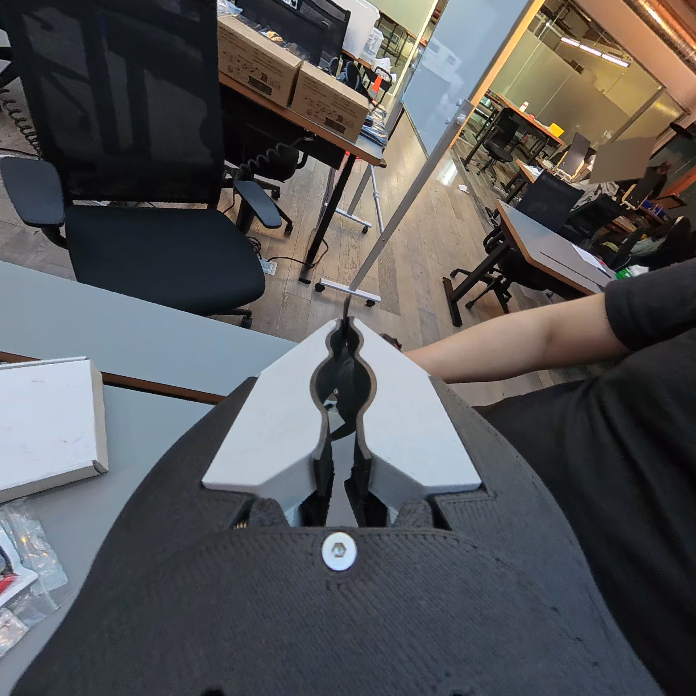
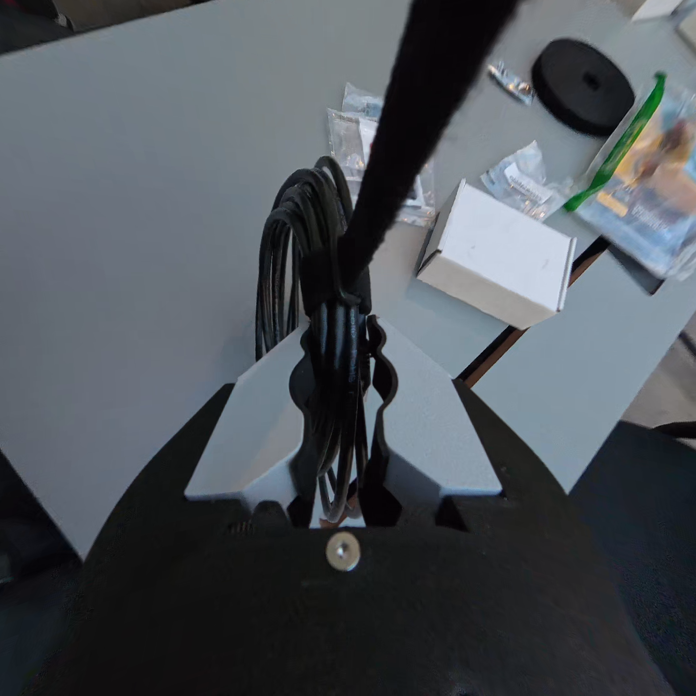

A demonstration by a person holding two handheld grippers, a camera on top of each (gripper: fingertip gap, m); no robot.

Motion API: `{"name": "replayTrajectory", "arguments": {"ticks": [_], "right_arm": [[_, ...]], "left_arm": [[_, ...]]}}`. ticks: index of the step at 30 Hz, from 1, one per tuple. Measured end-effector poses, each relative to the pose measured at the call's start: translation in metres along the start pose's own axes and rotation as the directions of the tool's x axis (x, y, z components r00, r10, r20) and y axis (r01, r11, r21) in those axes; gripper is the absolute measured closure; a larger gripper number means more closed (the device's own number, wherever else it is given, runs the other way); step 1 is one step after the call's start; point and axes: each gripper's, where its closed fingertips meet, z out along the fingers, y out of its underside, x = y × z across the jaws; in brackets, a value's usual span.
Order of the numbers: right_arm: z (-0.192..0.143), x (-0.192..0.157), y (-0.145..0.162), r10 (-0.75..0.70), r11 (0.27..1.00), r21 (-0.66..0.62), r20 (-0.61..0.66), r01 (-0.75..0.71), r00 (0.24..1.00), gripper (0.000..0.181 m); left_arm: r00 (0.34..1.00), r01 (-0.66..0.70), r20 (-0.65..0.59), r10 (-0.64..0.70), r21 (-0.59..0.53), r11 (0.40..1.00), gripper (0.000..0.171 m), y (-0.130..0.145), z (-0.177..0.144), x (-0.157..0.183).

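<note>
My right gripper (image 2: 341, 331) is shut on a coiled black cable (image 2: 293, 233) and holds the bundle above the grey table (image 2: 132, 169). A black fabric strap (image 2: 414, 124) is wrapped around the coil just past the fingertips and runs taut up to the frame's top edge. My left gripper (image 1: 344, 324) is shut on the end of the black strap (image 1: 345, 307), whose thin tip pokes out past the fingertips. The left gripper is held above the table edge (image 1: 150, 388). A person's bare arm (image 1: 508, 346) reaches in from the right behind it.
A white cardboard box (image 2: 497, 260) lies on the table, also in the left wrist view (image 1: 45, 422). Small clear plastic bags (image 2: 350, 128), a black round roll (image 2: 583, 86) and a green-topped bag (image 2: 640, 180) lie nearby. A black office chair (image 1: 150, 241) stands beyond the table. There is about 25 cm between the tips of the two grippers.
</note>
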Motion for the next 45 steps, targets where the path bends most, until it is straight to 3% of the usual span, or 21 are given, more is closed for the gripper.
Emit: {"name": "replayTrajectory", "arguments": {"ticks": [5,10,18,21,26,32,38,41,45], "right_arm": [[0.011,0.034,0.024,0.375,0.927,-0.026,0.092,-0.374,0.923,0.16],[0.024,0.077,0.061,0.678,0.733,-0.093,0.18,-0.674,0.713,0.158],[0.043,0.107,0.134,0.805,0.592,-0.235,0.21,-0.771,0.554,0.156],[0.048,0.111,0.16,0.812,0.583,-0.274,0.201,-0.765,0.547,0.15],[0.038,0.122,0.195,0.841,0.542,-0.282,0.179,-0.792,0.511,0.121],[-0.001,0.128,0.179,0.932,0.234,-0.191,0.322,-0.953,0.165,0.128],[-0.002,0.16,0.148,0.855,-0.041,-0.159,0.506,-0.986,-0.117,0.131],[0.001,0.158,0.136,0.817,-0.066,-0.229,0.546,-0.971,-0.185,0.132],[0.001,0.134,0.124,0.795,-0.005,-0.332,0.571,-0.943,-0.205,0.132]], "left_arm": [[0.998,-0.016,0.058,0.014,0.032,0.999,0.171,-0.008,0.02,-0.044],[0.997,0.063,0.031,-0.065,0.057,0.996,0.171,0.002,0.055,-0.085],[0.974,0.225,-0.019,-0.224,0.063,0.972,0.171,0.043,0.114,-0.136],[0.961,0.276,-0.008,-0.275,0.048,0.96,0.171,0.063,0.128,-0.152],[0.95,0.312,0.038,-0.311,-0.012,0.95,0.171,0.101,0.148,-0.17],[0.937,0.347,0.029,-0.348,0.043,0.937,0.171,0.106,0.148,-0.178],[0.946,0.323,0.031,-0.322,-0.03,0.946,0.171,0.121,0.143,-0.164],[0.955,0.296,0.058,-0.292,-0.094,0.95,0.171,0.138,0.142,-0.153],[0.957,0.288,0.09,-0.277,-0.147,0.946,0.171,0.161,0.141,-0.141]]}}
